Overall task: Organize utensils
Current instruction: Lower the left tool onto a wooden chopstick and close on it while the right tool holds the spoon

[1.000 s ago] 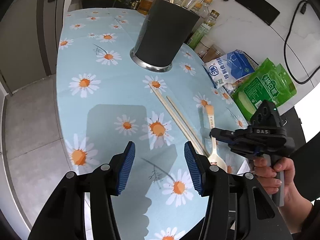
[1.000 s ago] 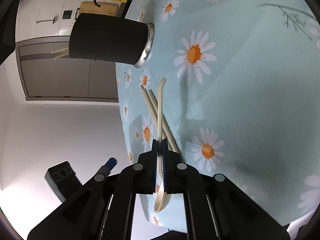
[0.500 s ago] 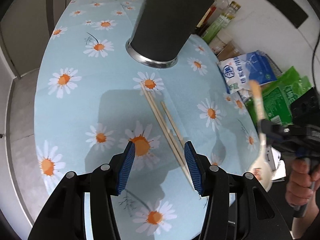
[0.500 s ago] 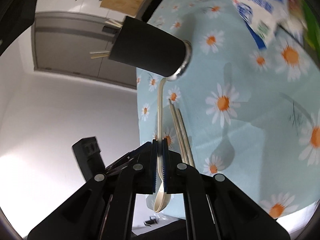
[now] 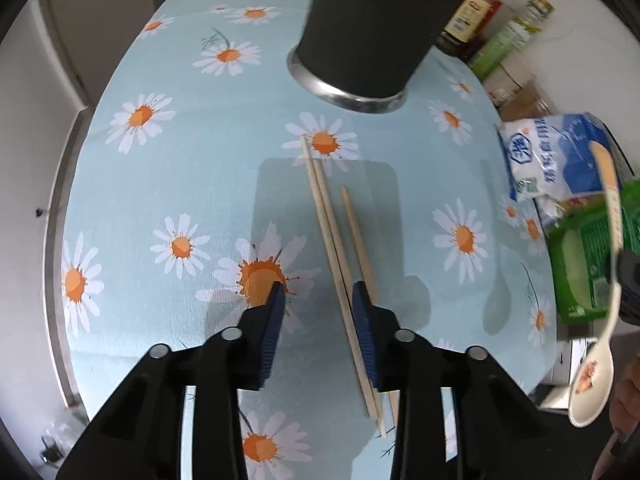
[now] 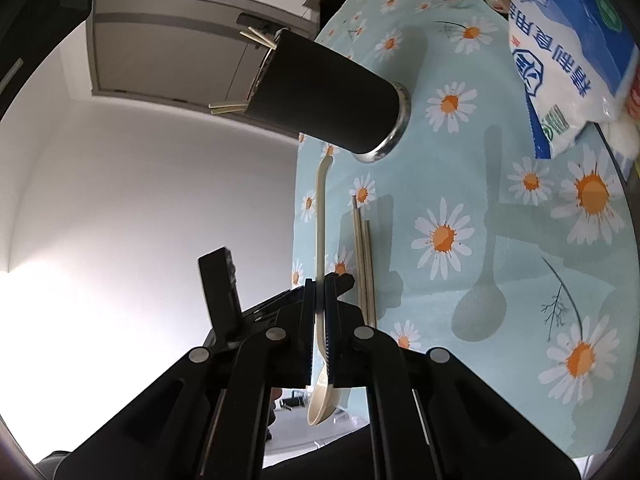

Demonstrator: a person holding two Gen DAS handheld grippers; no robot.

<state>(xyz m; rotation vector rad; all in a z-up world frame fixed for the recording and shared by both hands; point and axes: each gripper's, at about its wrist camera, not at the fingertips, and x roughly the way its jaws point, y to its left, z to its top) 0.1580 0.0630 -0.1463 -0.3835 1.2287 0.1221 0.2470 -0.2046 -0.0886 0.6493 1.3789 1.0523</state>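
Observation:
A black utensil holder [image 5: 380, 20] with a steel base stands on the daisy tablecloth [image 5: 160, 168]; it also shows in the right wrist view [image 6: 320, 100], with chopstick ends poking from its top. Several wooden chopsticks [image 5: 336, 248] lie on the cloth in front of it. My left gripper [image 5: 320, 300] is open, low over the cloth, its right finger beside the chopsticks. My right gripper [image 6: 320, 296] is shut on a cream spoon [image 6: 321, 240], held in the air, bowl toward me. The spoon shows at the right of the left wrist view [image 5: 608, 280].
A blue-white bag [image 5: 560, 156] and a green bag [image 5: 592, 256] lie at the table's right edge. Sauce bottles [image 5: 500, 12] stand behind the holder. The table's left edge drops to the floor [image 5: 52, 160].
My right gripper has lifted the spoon off the cloth and raised it at the right. My left gripper has moved forward and down toward the chopsticks, with its jaws narrower.

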